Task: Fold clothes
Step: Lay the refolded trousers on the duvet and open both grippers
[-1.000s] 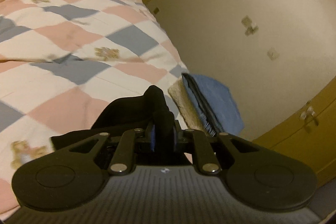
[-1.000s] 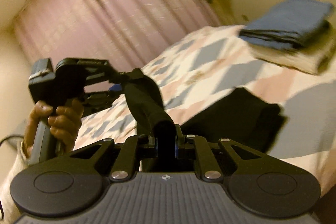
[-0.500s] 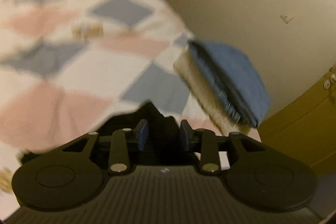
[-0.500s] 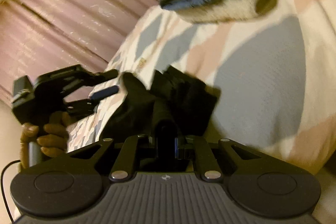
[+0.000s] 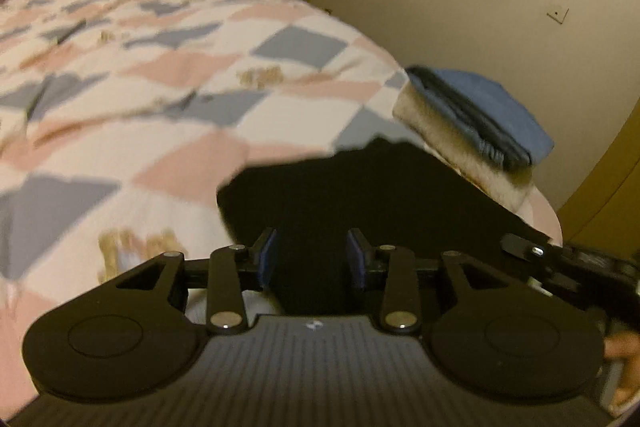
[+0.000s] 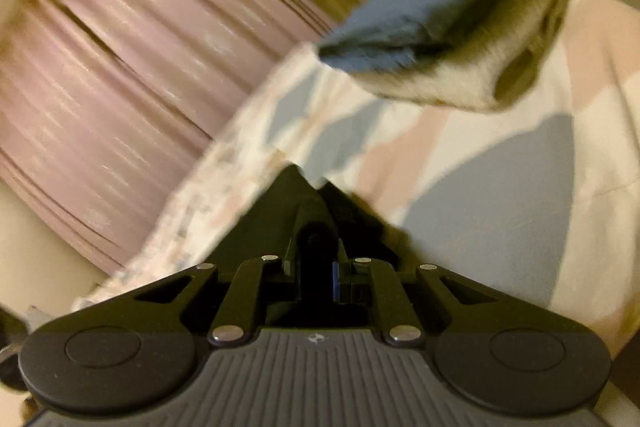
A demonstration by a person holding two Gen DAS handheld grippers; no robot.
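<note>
— Where's the garment?

— From my left feed, the black garment (image 5: 360, 195) lies on the bed (image 5: 168, 155), near the bed's right edge and close to its near corner. It looks flattened into a dark slab on the checked quilt.

— And your left gripper?

— My left gripper (image 5: 311, 259) is released: the blue pads (image 5: 267, 257) stand apart with only dark cloth showing behind the gap. I see nothing pinched between them, and it hovers over the near part of the garment.

— The right one?

— My right gripper (image 6: 316, 269) is clenched on the garment (image 6: 296, 211). A fold of black cloth rises out of the narrow gap between the jaws and runs up to a peak ahead of it. The right feed is tilted and smeared, so I can't say how much cloth is lifted off the bed (image 6: 500, 195).

— Anything else on the bed?

— A stack (image 5: 480, 123) at the right edge, just beyond the garment: blue folded cloth on top, something dark under it, a cream fleecy piece at the bottom. In the right feed the same stack (image 6: 432, 23) sits further along the bed than the peak of cloth. Whether garment and stack touch, I can't tell.

— Can you see the right gripper from the left camera?

— Partly: a black part of it shows at the lower right edge, with a bit of hand (image 5: 624, 351) below.
</note>
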